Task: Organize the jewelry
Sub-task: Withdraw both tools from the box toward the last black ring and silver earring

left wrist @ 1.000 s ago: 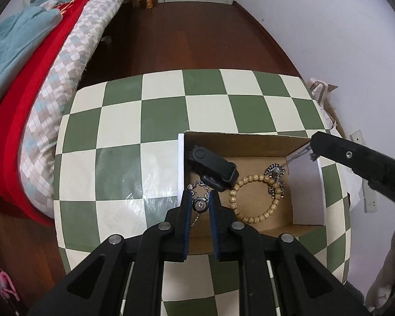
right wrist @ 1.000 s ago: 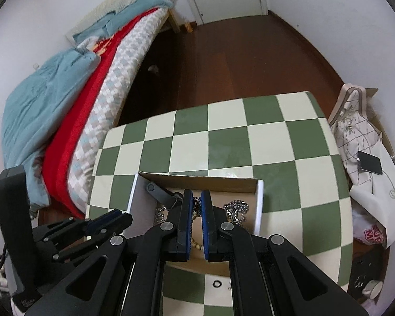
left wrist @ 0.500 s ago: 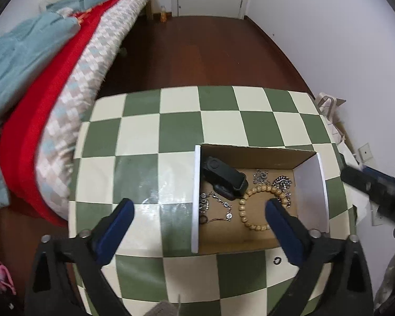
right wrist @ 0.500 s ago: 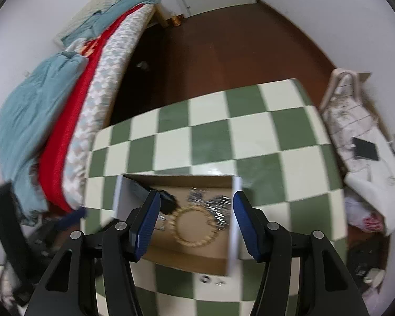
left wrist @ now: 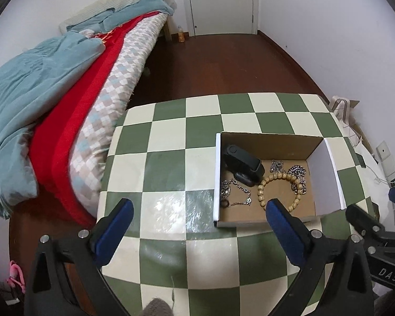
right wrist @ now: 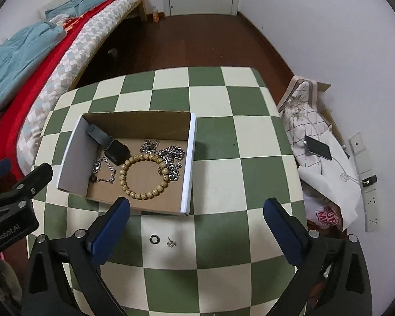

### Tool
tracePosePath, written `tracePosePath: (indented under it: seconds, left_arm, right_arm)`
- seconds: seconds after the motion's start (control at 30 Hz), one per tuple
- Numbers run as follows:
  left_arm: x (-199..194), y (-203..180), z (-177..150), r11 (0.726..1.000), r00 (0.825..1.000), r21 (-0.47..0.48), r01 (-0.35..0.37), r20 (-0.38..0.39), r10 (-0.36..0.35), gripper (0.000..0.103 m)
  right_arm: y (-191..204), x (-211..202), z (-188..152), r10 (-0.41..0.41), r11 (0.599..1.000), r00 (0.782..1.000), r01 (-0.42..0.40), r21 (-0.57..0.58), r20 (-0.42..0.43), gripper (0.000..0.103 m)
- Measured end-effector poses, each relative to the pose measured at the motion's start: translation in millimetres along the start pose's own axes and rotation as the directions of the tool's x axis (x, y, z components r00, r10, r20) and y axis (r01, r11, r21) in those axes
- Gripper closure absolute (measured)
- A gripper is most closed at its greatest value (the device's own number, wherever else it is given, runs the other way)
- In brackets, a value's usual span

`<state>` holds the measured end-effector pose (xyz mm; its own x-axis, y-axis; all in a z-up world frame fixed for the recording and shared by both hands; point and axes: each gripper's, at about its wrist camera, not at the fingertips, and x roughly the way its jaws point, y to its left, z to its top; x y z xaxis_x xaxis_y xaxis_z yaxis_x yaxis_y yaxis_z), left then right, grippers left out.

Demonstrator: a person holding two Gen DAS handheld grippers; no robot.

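An open cardboard box (left wrist: 217, 179) (right wrist: 188, 163) sits on the checked table. In it lie a wooden bead bracelet (left wrist: 260, 193) (right wrist: 123, 176), a black watch (left wrist: 243, 162) (right wrist: 115, 150), a chunky silver chain (left wrist: 299, 171) (right wrist: 172, 155) and a thin silver chain (left wrist: 235, 184) (right wrist: 102, 166). A small ring (right wrist: 154, 239) and a stud earring (right wrist: 171, 243) lie loose on the table in front of the box. My left gripper (left wrist: 198, 205) is open and holds nothing, hovering near the box's left front corner. My right gripper (right wrist: 197, 202) has its jaws opening wide above the loose pieces, gripping nothing.
A bed (left wrist: 65, 100) with red and teal bedding runs along the table's left side. Right of the table, a phone (right wrist: 318, 147) lies on bags on the floor, below wall sockets (right wrist: 370, 205). Beyond are dark wood floor (right wrist: 197, 42) and a white door (left wrist: 221, 2).
Both grippers were shut over the box; they have opened wide and drawn back toward the table's near edge. The thin chain at the left fingertips now lies in the box.
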<state>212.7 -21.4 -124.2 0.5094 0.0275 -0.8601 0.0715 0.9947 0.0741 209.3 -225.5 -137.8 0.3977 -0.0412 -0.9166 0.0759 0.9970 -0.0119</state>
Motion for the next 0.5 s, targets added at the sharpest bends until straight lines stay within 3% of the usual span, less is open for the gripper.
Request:
tracePosePath:
  seconds: [0.5]
  left_arm:
    - [-77.4, 13.7, -24.1, 0.998, 0.984, -0.044, -0.053, 0.17, 0.06, 0.0]
  right_arm:
    - [7.4, -85.2, -25.9, -0.056, 0.998, 0.98, 0.053, 0.022, 0.192, 0.0]
